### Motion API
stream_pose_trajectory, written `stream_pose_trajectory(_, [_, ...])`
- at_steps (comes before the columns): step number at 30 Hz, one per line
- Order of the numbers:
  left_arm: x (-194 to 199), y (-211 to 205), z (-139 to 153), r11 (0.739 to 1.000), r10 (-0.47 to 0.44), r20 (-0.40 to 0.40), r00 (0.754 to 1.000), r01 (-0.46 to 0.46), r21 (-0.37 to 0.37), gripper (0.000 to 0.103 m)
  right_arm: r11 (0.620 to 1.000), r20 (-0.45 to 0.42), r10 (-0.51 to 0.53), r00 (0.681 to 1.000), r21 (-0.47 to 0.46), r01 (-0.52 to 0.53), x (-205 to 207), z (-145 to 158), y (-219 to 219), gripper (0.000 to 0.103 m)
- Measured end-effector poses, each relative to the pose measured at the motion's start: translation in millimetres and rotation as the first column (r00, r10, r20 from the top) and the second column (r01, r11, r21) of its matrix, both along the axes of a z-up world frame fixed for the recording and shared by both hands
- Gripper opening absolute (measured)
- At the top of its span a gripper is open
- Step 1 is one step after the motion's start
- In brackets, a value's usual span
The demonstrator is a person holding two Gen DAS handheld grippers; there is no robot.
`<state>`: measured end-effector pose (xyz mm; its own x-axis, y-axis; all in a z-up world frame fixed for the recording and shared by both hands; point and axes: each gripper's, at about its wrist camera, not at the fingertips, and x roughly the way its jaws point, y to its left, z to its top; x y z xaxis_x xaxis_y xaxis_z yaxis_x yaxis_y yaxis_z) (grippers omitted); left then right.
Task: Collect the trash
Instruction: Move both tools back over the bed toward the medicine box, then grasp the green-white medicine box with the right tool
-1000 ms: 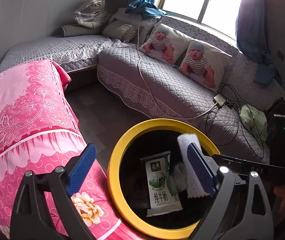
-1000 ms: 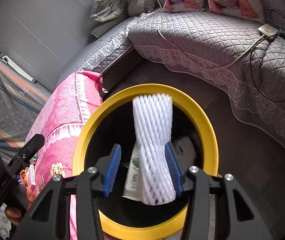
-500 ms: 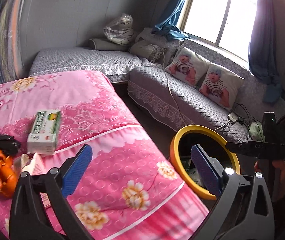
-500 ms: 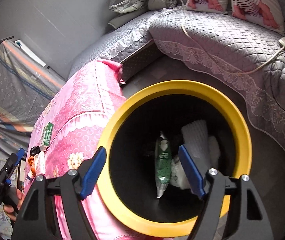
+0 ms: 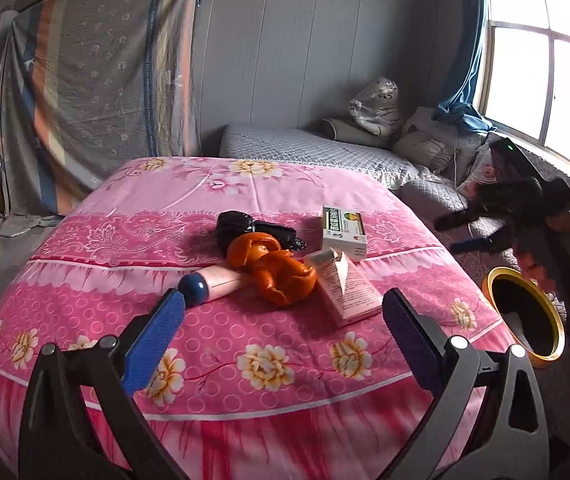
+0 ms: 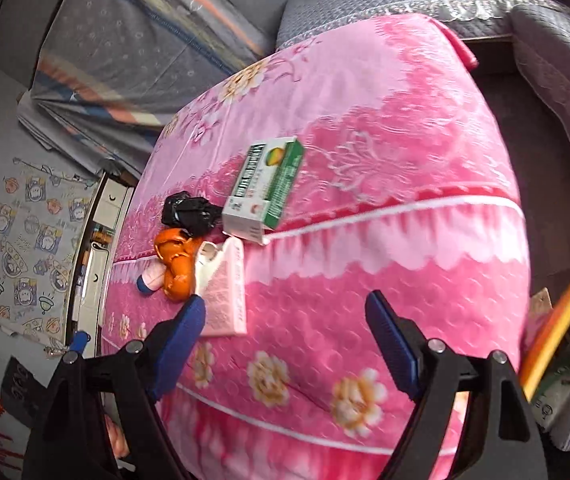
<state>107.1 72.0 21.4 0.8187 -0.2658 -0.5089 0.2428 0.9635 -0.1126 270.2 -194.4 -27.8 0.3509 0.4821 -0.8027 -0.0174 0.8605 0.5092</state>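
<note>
Hovering with jaws spread and holding nothing, left gripper (image 5: 283, 330) and right gripper (image 6: 285, 338), trash clustered mid-table (image 5: 85, 288), yellow-rimmed bin (image 5: 525, 316) beside table edge

Left wrist view looks level across the pink-covered counter (image 5: 269, 344) from its near edge, facing the draped back wall and window, with the yellow-rimmed bin (image 5: 525, 320) low at right. Right wrist view looks down, tilted, on the same counter (image 6: 365, 280) from beside the bin (image 6: 557, 320). Both share the green-and-white box (image 5: 344, 232) (image 6: 265, 188), orange peel (image 5: 273, 268) (image 6: 177, 264) and pink carton (image 5: 345, 284) (image 6: 225, 292).
</note>
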Motion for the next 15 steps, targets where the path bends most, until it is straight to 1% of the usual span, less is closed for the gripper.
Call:
stream_pose_trajectory(4, [-10,11,-4,1.0,0.004,0.007,1.0,-0.004,0.01,0.095,0.993,-0.055,-0.021,0.998,-0.115,0.015,60,-5,44,0.079])
stream_pose_trajectory(7, [-15,18,-7,1.0,0.006,0.016,1.0,-0.006,0.011,0.095,0.982,-0.11,-0.057,0.992,-0.187,0.036,91,-17,61,0.079])
stream_pose_trajectory(11, [-16,28,-10,1.0,0.018,0.012,1.0,-0.018,-0.008,0.095,0.96,-0.14,-0.079,0.987,-0.276,0.038,114,-26,75,0.079])
stream_pose_trajectory(15, [-18,38,-13,0.999,0.037,0.008,0.999,-0.037,-0.004,0.095,0.945,-0.17,-0.095,0.981,-0.325,0.035,127,-40,83,0.078])
